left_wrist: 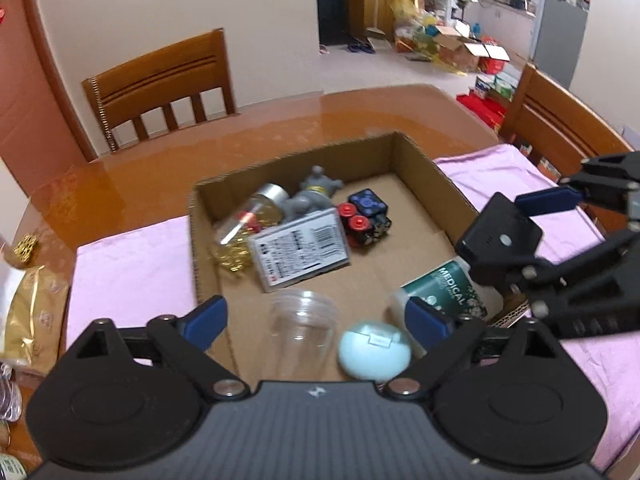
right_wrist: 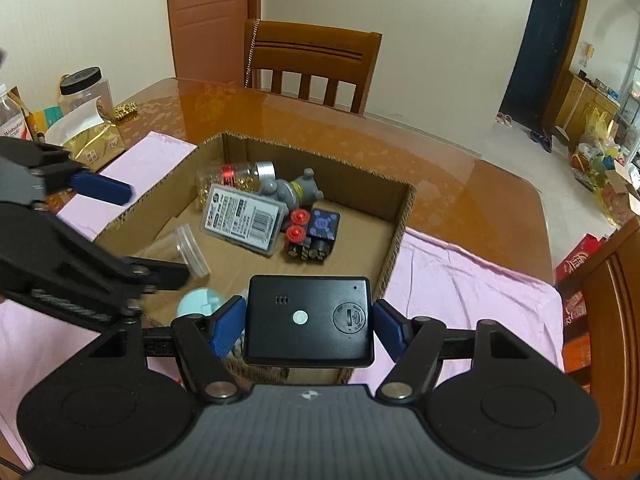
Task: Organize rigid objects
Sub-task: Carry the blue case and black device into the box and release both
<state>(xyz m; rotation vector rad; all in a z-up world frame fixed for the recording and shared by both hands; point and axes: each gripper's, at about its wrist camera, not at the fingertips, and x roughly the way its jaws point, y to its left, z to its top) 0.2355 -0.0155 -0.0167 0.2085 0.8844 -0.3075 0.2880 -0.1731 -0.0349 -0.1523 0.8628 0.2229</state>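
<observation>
My left gripper (left_wrist: 318, 320) stands open over the near end of the cardboard box (left_wrist: 394, 138). A clear plastic cup (left_wrist: 302, 332) and a pale blue egg-shaped case (left_wrist: 374, 350) lie between its fingers, and neither pad touches them. My right gripper (right_wrist: 309, 328) is shut on a flat black device (right_wrist: 310, 320), held above the box's near right corner. Inside the box lie a jar of gold bits (left_wrist: 248, 224), a grey figurine (left_wrist: 312, 196), a white labelled case (left_wrist: 298, 250), a black cube toy with red knobs (left_wrist: 364, 216) and a green bottle (left_wrist: 444, 292).
The box rests on a pink cloth (left_wrist: 128, 272) on a glossy wooden table (left_wrist: 260, 136). A gold bag (right_wrist: 98, 142) and a lidded jar (right_wrist: 86, 88) stand at the table's left. Wooden chairs (right_wrist: 316, 64) flank the far side and the right side.
</observation>
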